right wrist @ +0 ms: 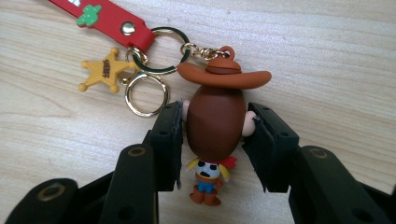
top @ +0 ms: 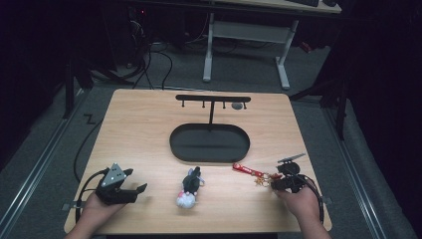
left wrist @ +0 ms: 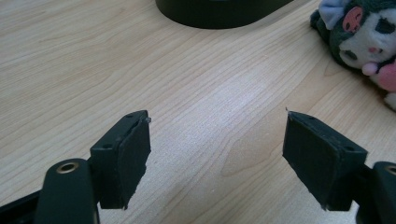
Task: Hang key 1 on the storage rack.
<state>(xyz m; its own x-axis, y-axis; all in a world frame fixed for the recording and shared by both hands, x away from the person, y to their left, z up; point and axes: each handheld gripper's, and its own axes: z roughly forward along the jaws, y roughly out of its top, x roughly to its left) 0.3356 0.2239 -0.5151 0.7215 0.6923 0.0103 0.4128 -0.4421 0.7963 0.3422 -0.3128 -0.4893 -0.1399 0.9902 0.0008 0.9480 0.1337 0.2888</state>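
Closing on the cowboy-figure keychain (right wrist: 215, 126), a small rubbery doll with a brown head and wide brown hat, the right gripper (right wrist: 215, 140) has its two black jaws set on either side of the figure's head, the pads touching or very nearly touching it; whether they already press firmly cannot be told. The figure lies on the pale wooden table (top: 149, 129) near its front right corner, joined through gold rings to a yellow star charm (right wrist: 105, 70) and a red strap (right wrist: 105, 18) that stretches away toward the table's middle. The step in hand looks like the grasp itself. The likely next move is to lift the keychain and carry it to the black hook stand (top: 213, 99) rising from the black oval tray (top: 209, 143), which calls for a secure hold and for a ring left free to catch a peg.

The left gripper (top: 130, 186) rests at the front left with jaws wide apart and nothing between them, near a grey-and-white plush toy keychain (top: 189, 189).

The strap's far end is cut off in the right gripper view, and the small grey thing at the stand's right end is hard to make out.
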